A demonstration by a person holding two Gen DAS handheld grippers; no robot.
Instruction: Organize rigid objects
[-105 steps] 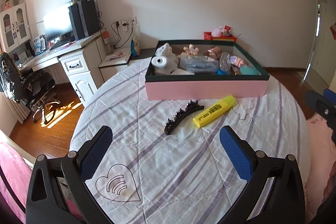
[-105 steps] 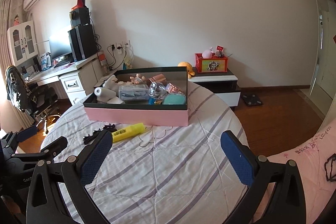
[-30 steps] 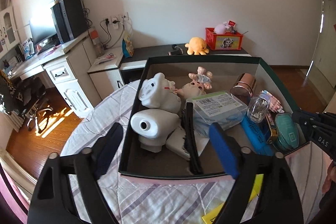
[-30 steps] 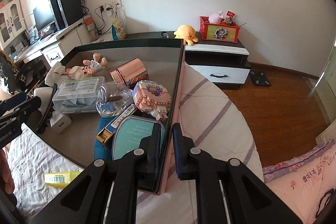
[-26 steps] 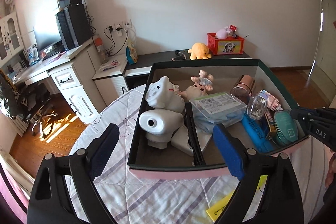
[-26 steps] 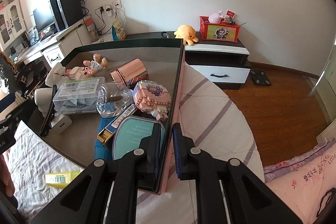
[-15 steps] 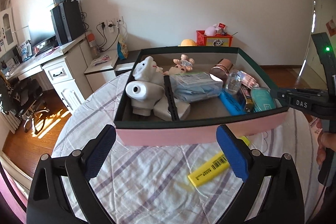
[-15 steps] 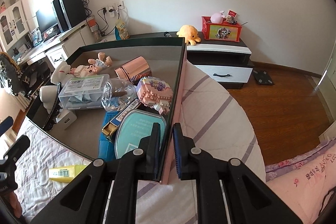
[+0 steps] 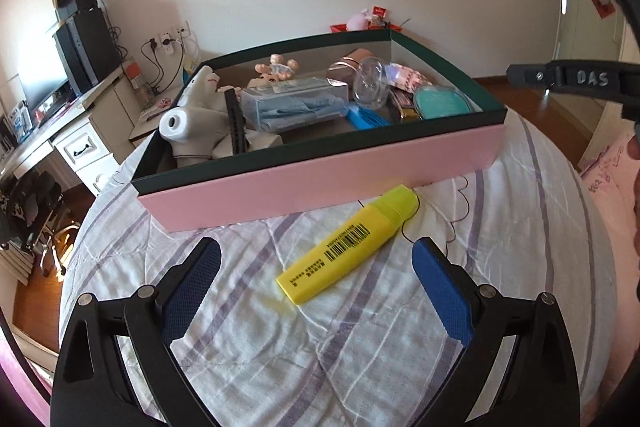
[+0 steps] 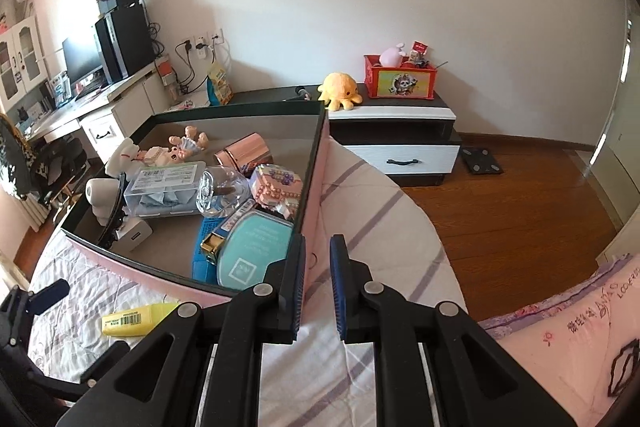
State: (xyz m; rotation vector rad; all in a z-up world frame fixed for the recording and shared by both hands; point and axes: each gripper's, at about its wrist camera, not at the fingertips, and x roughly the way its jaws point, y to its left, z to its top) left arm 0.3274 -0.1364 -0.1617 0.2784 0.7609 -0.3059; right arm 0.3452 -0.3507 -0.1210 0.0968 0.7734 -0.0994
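Now the black hair clip (image 9: 236, 125) lies inside the pink box (image 9: 320, 183), propped against the white toy, where a few seconds ago it sat on the striped bedspread (image 9: 360, 327) beside the yellow highlighter (image 9: 350, 243). That leaves the highlighter as the only loose item outside, so the task looks nearly finished. The left gripper (image 9: 316, 275) has pulled back from over the box, and its fingers stand wide apart and empty, with the highlighter lying just ahead of them, between the tips and the box's near wall. The right gripper (image 10: 317, 281) stays pinched narrow on the box's right wall, one finger inside and one outside, steadying it. The next move is probably closing on the highlighter's body.
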